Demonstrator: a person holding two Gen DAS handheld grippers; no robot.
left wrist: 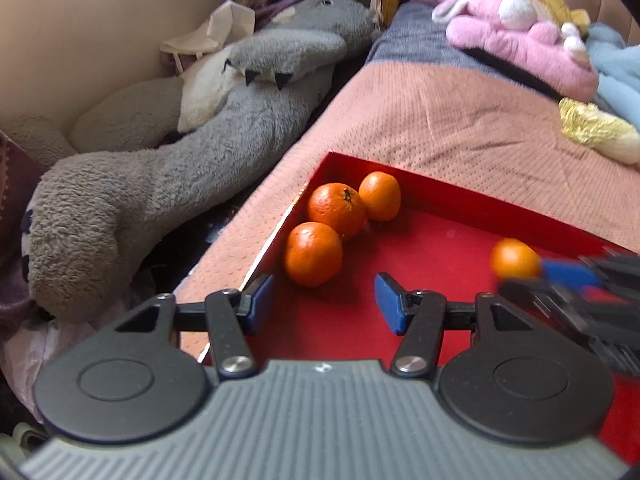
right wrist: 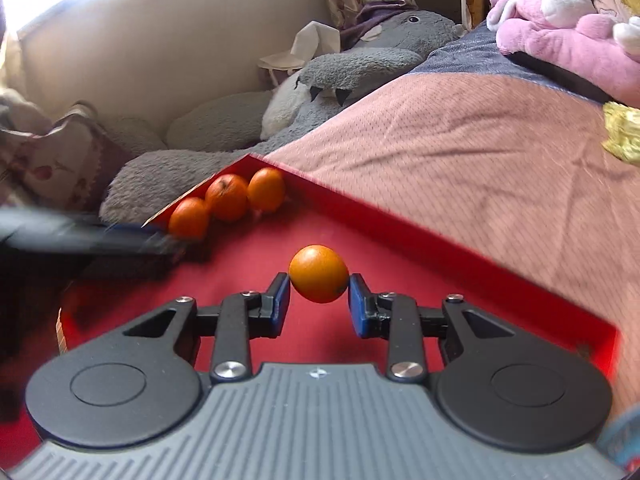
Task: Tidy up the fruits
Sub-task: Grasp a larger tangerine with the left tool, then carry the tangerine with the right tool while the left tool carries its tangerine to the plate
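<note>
Between the blue pads of the right gripper (right wrist: 319,302), pressed on both sides, sits one small orange (right wrist: 319,273) above a red tray (right wrist: 460,248), while the left gripper (left wrist: 324,302) hovers with fingers apart and empty near three oranges (left wrist: 338,210) clustered in the tray's far corner on a pink bedspread (left wrist: 440,120).

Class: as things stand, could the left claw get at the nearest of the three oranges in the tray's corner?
Probably yes: the left claw is open and empty, the nearest orange lies just ahead, nothing between them.

Three tangerines (left wrist: 338,224) crowd corner, tray (left wrist: 432,256) middle free
</note>
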